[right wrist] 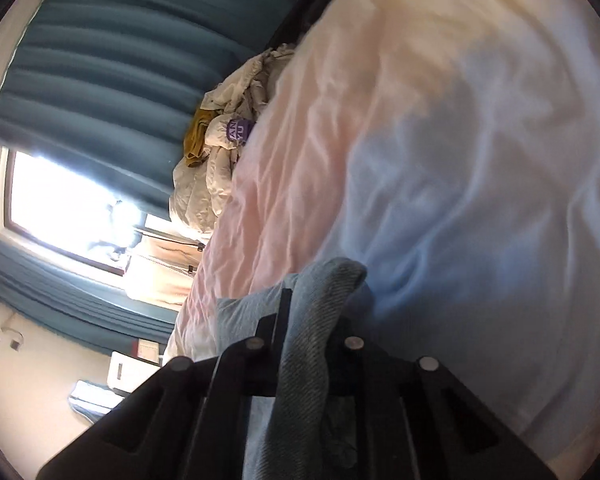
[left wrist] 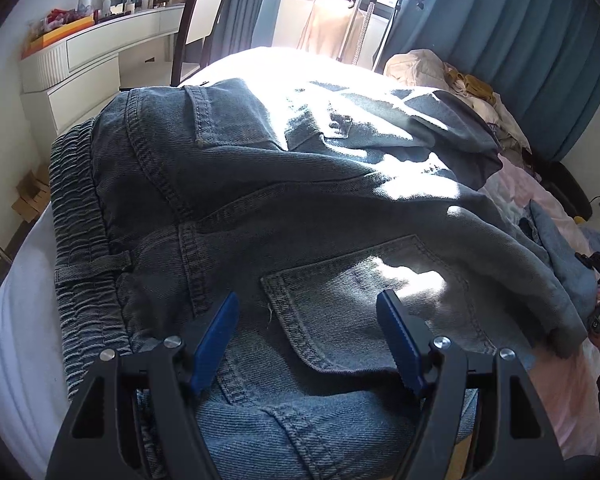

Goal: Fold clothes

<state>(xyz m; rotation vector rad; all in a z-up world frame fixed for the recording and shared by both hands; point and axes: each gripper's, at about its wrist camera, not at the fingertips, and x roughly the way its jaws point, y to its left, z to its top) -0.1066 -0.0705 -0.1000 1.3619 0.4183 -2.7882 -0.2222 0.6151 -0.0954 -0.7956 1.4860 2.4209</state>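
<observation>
A pair of blue-grey jeans lies spread on the bed, elastic waistband at the left, a back pocket right before my left gripper. My left gripper is open, its blue pads on either side of the pocket, just above the denim. My right gripper is shut on a fold of the jeans' denim, rolled on its side over the bed sheet. It also shows at the far right of the left wrist view, at the jeans' leg end.
The bed has a pale pink and white sheet. A heap of cream and mustard clothes lies at the far side by teal curtains. A white dresser, a chair and a garment stand stand beyond the bed.
</observation>
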